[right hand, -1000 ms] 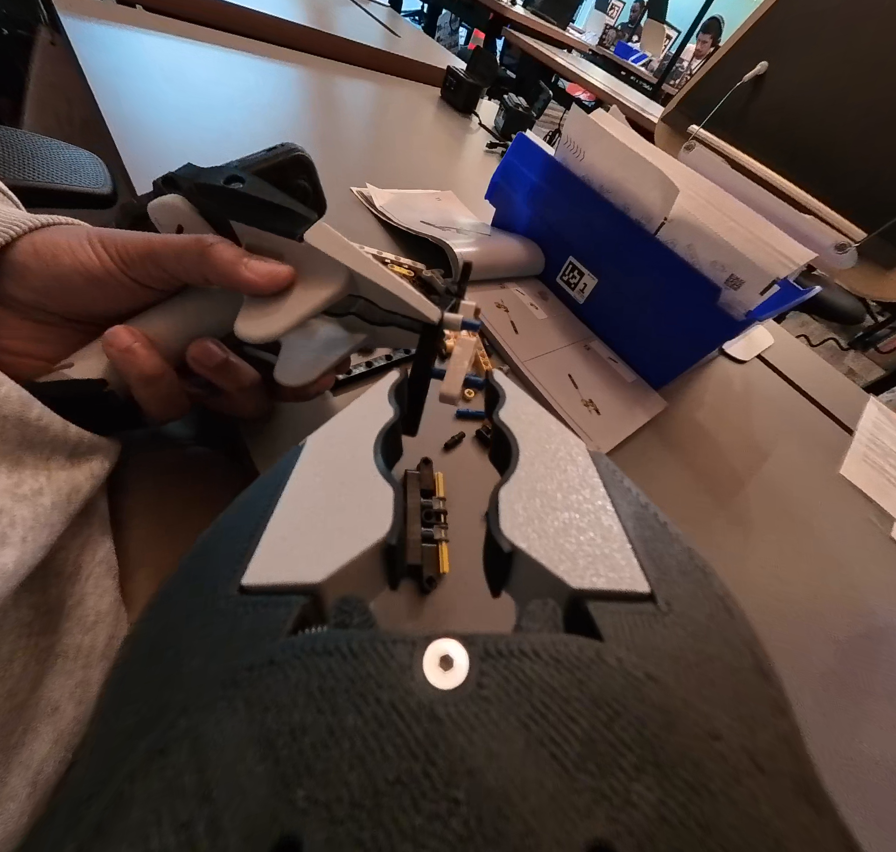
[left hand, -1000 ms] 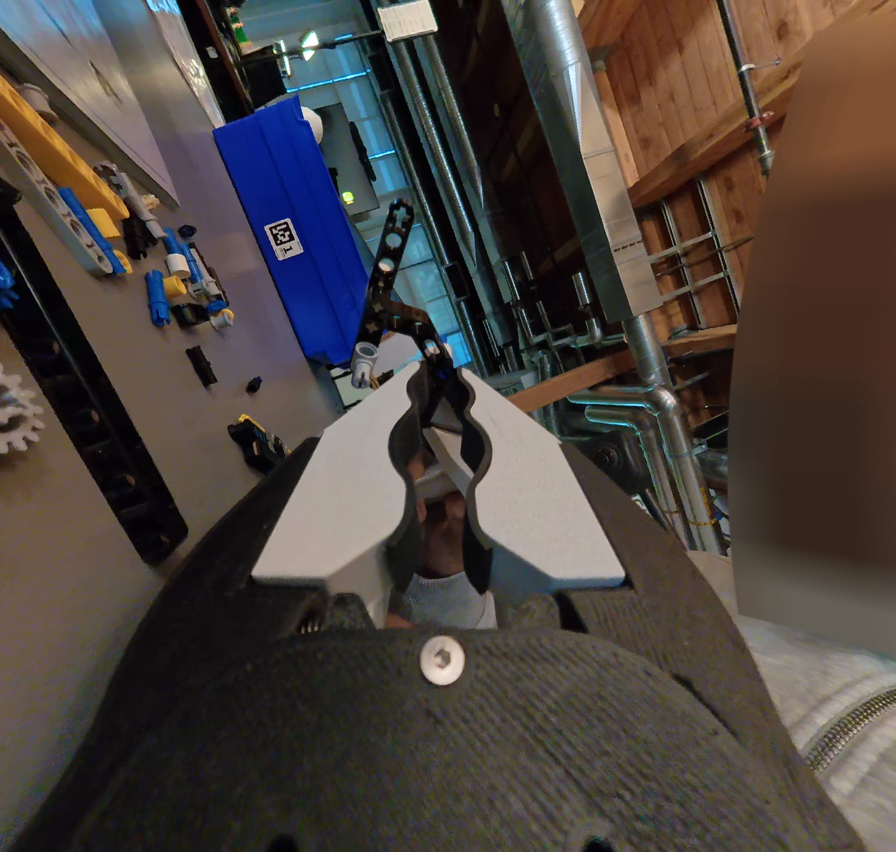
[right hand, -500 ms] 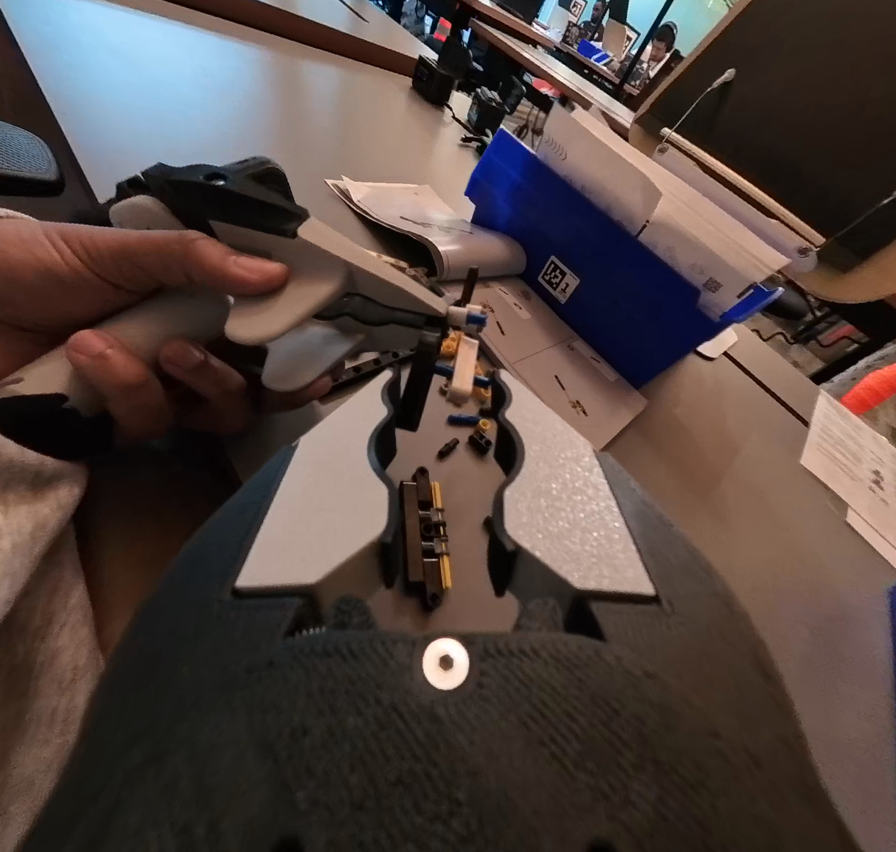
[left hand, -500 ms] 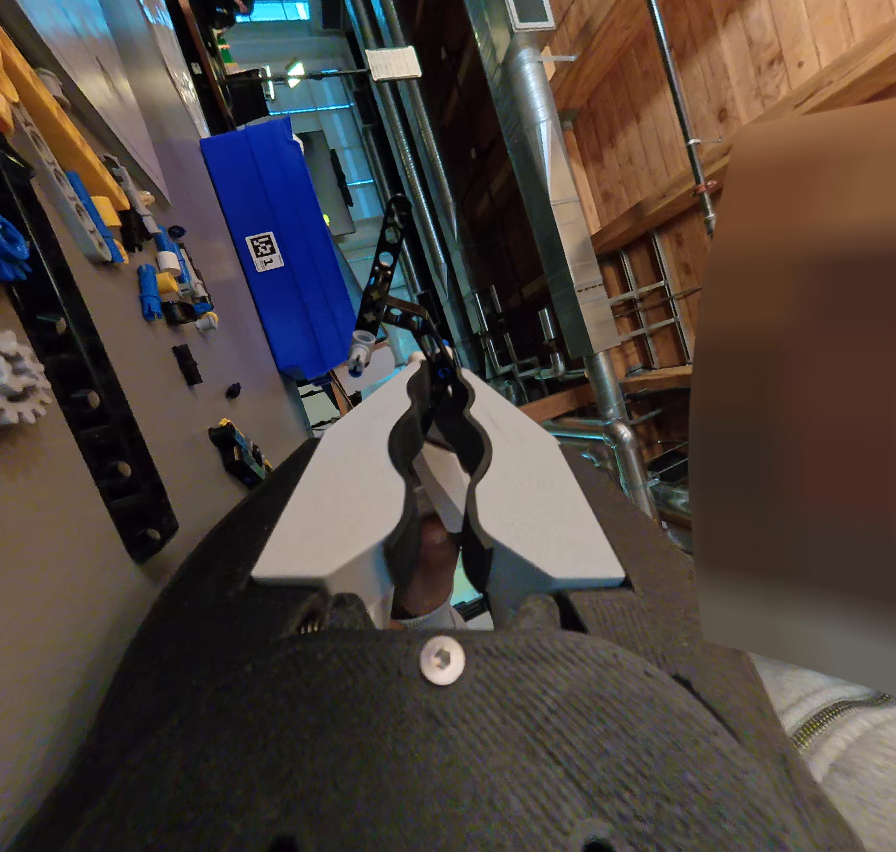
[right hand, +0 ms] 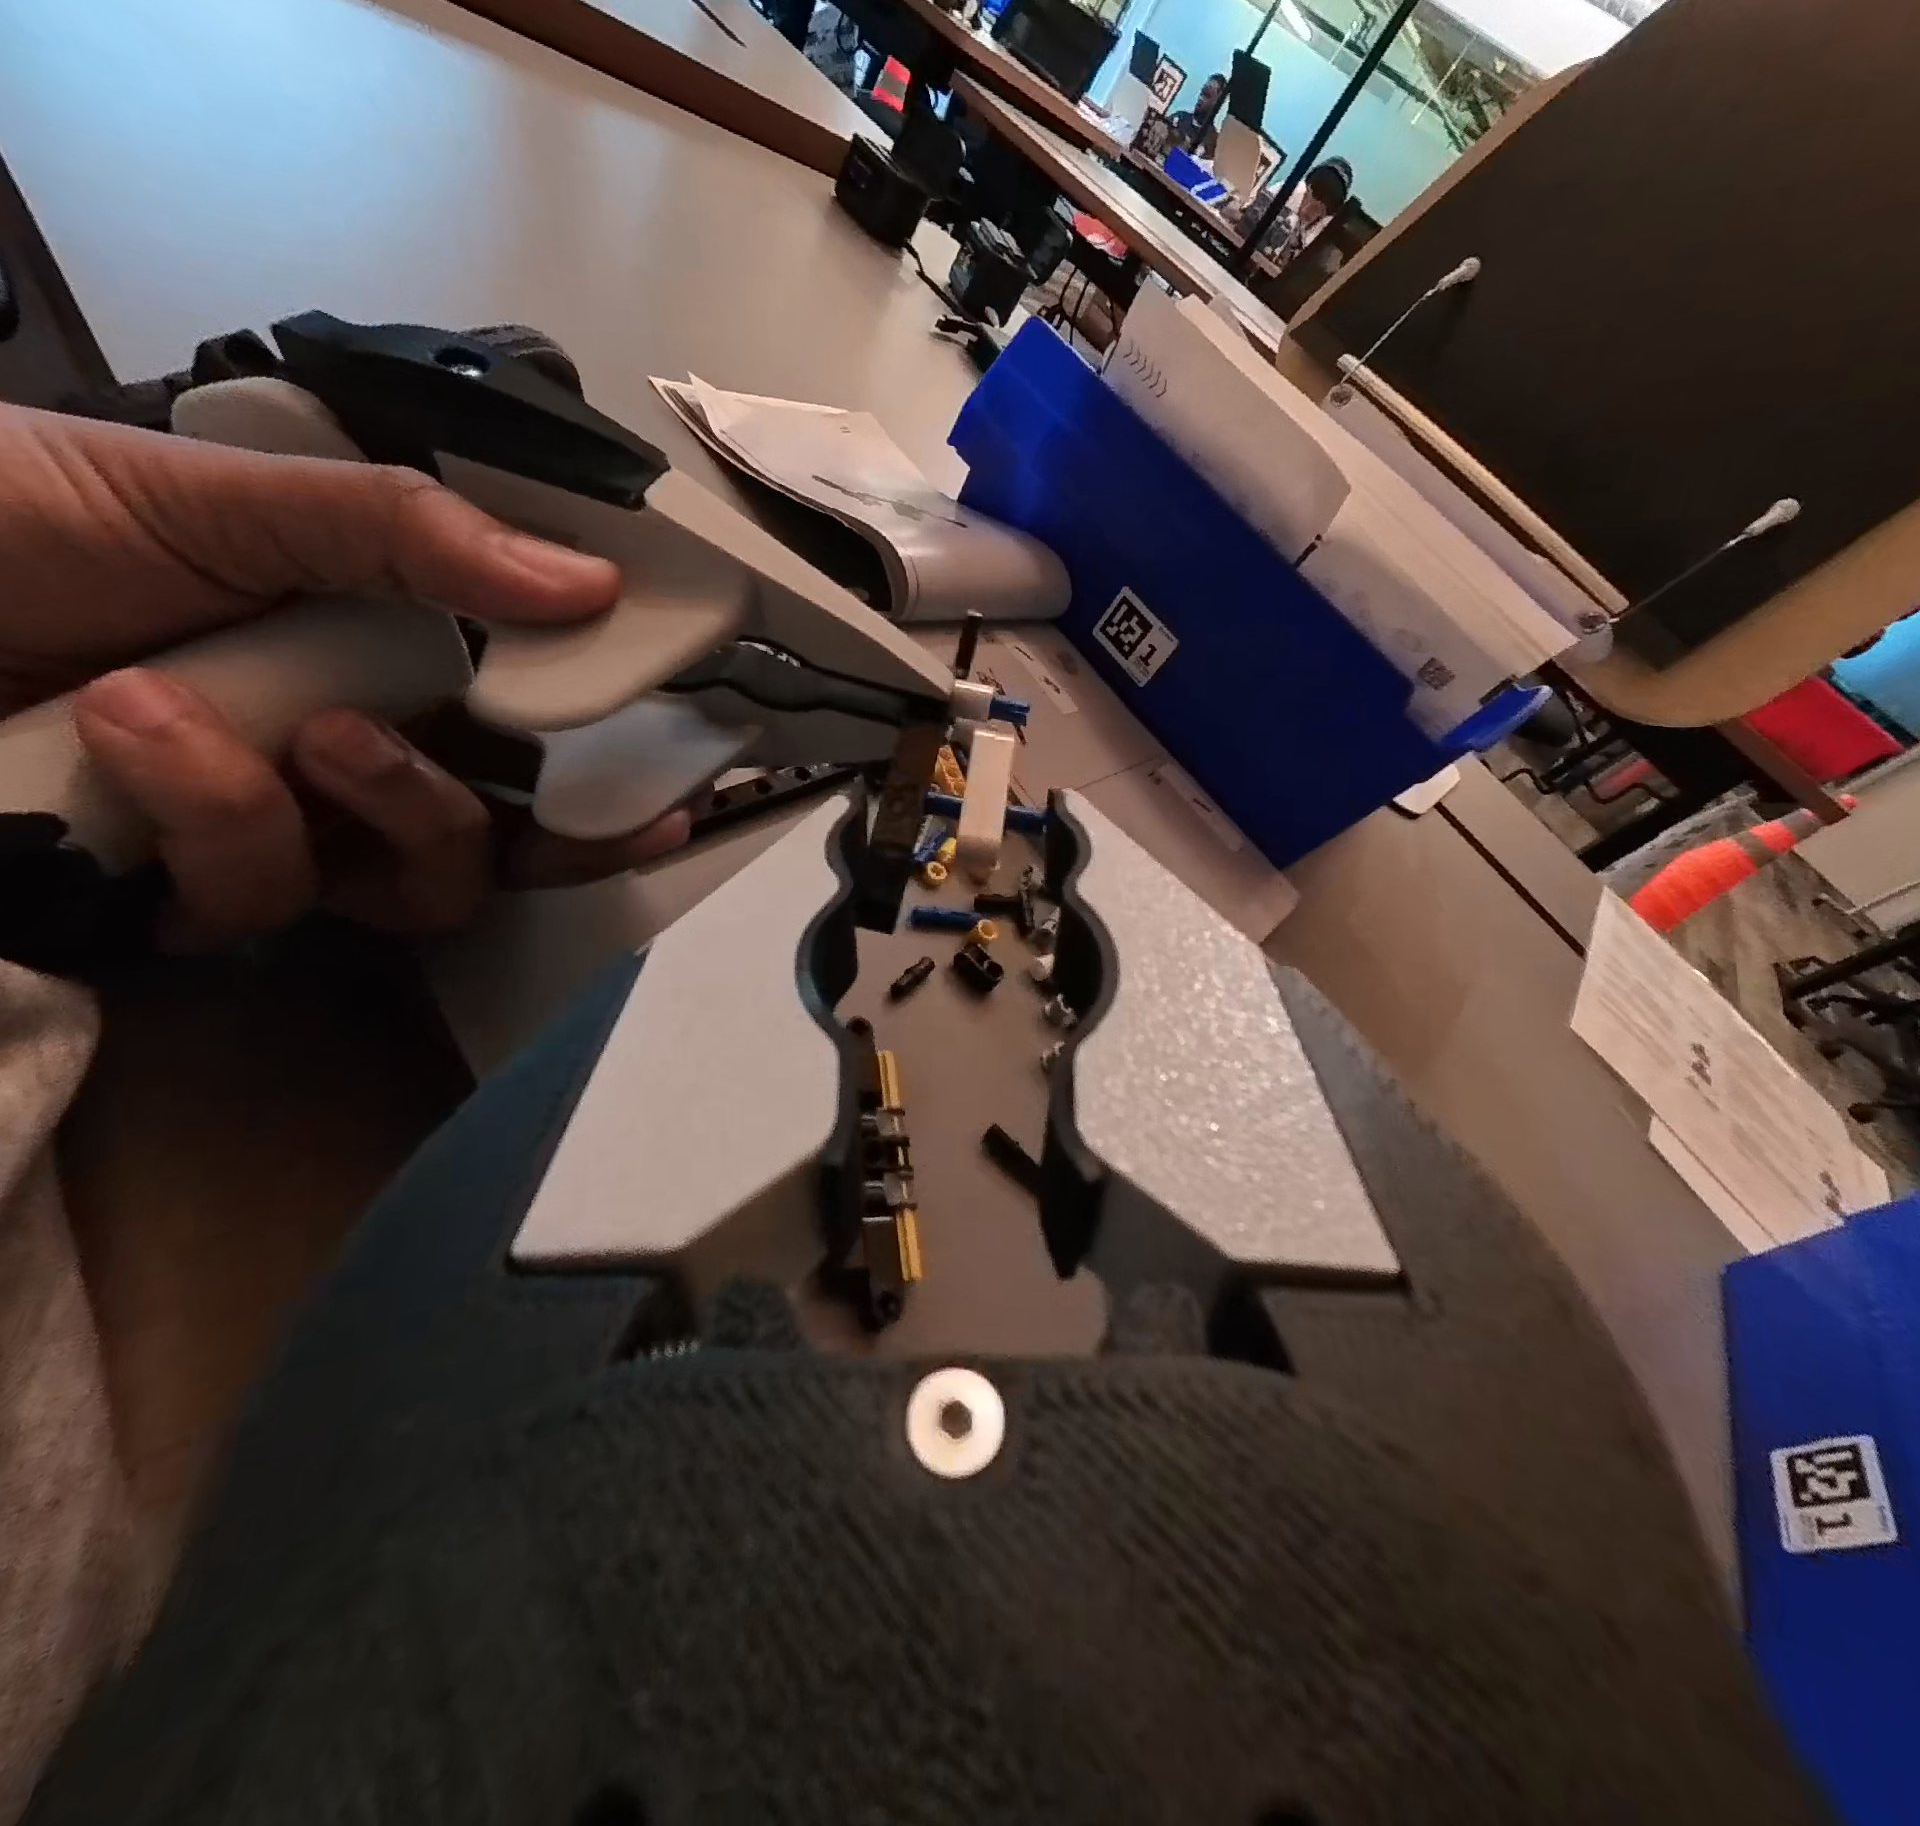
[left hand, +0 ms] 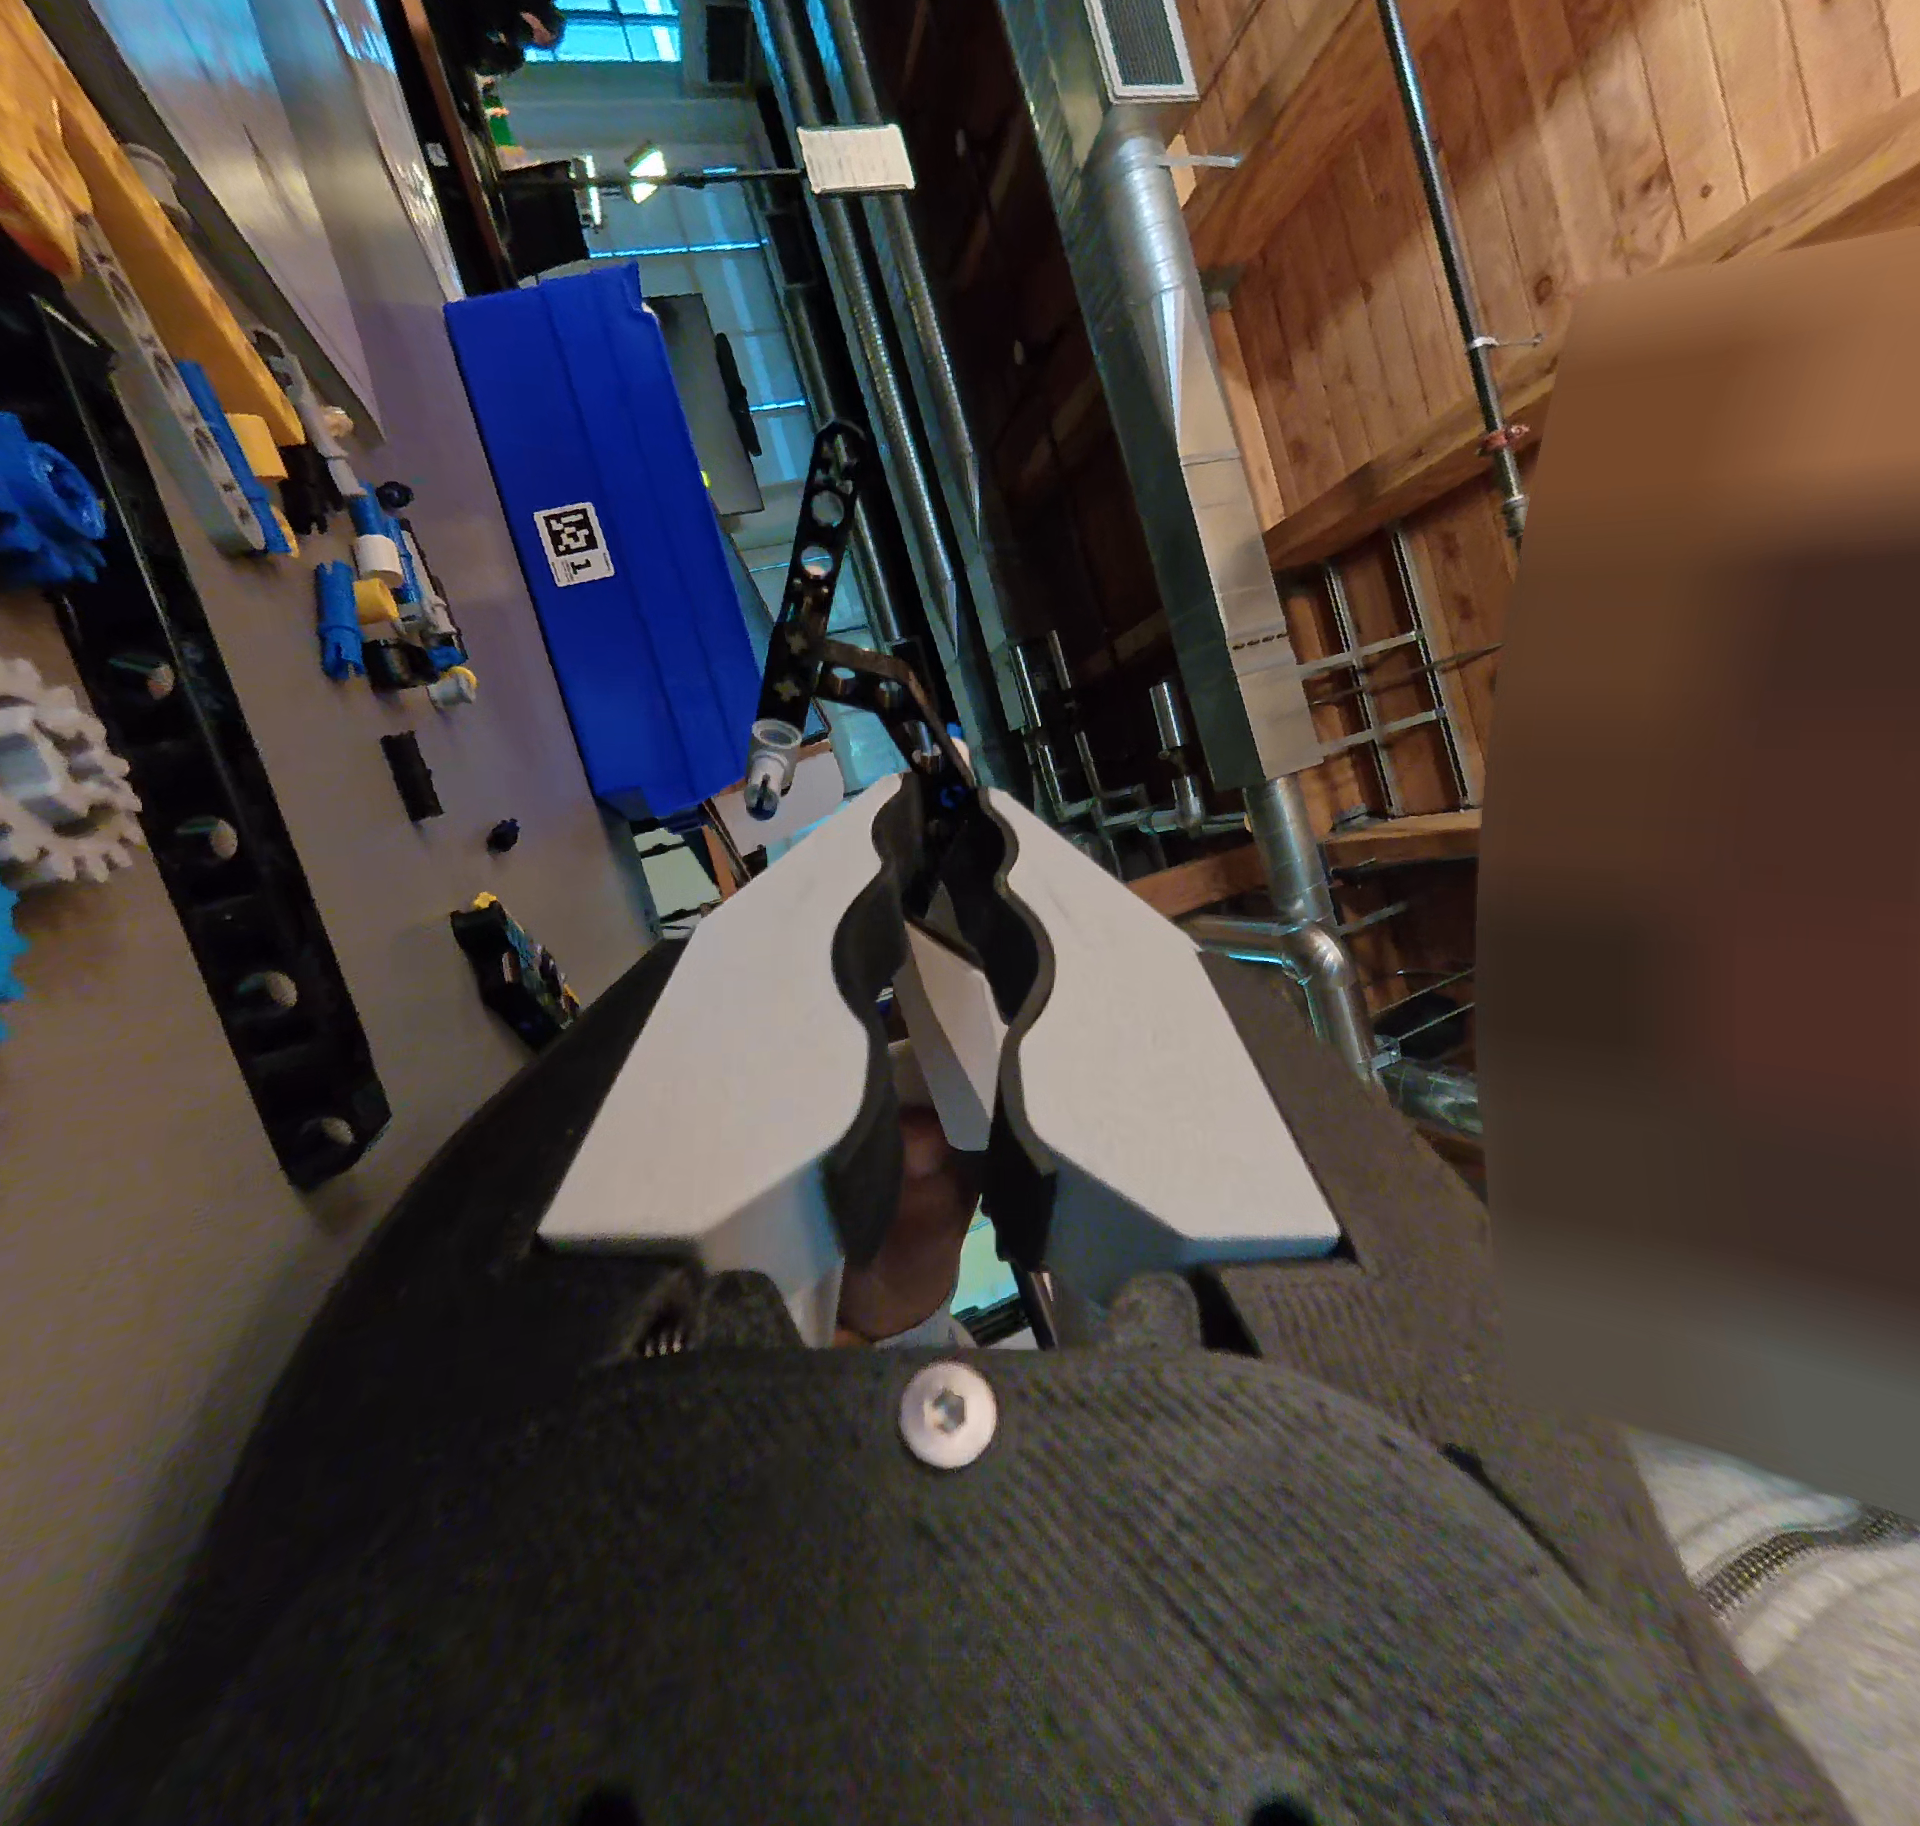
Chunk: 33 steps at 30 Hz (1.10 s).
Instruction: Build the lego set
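My left gripper is shut on a black lego assembly, a holed beam with a grey connector and a blue pin, held in the air above the table. In the right wrist view a hand holds this left gripper at the left, and the assembly's black beam and a white piece hang at its tip. My right gripper is open and empty, just below the assembly. A small black and yellow sub-assembly lies on the table between its fingers.
Loose lego parts lie on the grey table: a long black beam, a grey gear, blue and yellow pins. A blue bin and an instruction booklet stand behind. A second blue bin and a white box are at the right. The grippers are tip to tip, or close to it.
My right gripper has shifted right and tilted, bringing a second blue bin into view at the lower right. The left gripper still holds the black assembly and has turned slightly.
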Tool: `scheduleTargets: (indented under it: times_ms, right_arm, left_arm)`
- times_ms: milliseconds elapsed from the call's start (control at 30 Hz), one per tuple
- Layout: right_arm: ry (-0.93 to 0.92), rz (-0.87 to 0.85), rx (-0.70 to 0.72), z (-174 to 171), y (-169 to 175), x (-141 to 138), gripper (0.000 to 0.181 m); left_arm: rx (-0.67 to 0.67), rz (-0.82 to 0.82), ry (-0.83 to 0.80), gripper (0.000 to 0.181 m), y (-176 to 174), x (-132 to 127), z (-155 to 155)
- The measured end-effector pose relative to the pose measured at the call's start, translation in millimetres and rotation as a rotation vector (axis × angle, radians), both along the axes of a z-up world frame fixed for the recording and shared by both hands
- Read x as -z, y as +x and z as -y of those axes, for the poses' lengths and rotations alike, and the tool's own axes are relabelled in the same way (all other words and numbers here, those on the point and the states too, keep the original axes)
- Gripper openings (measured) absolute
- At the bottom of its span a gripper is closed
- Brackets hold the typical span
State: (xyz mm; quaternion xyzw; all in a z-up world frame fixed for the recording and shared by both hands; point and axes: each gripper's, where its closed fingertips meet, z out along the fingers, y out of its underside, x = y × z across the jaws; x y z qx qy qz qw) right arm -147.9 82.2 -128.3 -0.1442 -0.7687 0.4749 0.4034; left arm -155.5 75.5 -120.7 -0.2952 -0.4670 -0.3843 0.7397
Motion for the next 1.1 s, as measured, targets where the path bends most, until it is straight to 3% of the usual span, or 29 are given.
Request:
scheduleTargets:
  times_ms: [1100]
  right_arm:
    - [0.02, -0.123, 0.017, -1.0, 6.0, -13.7, 0.028]
  left_arm:
    - [0.03, -0.036, 0.05, 0.008, 5.2, -8.2, -3.6]
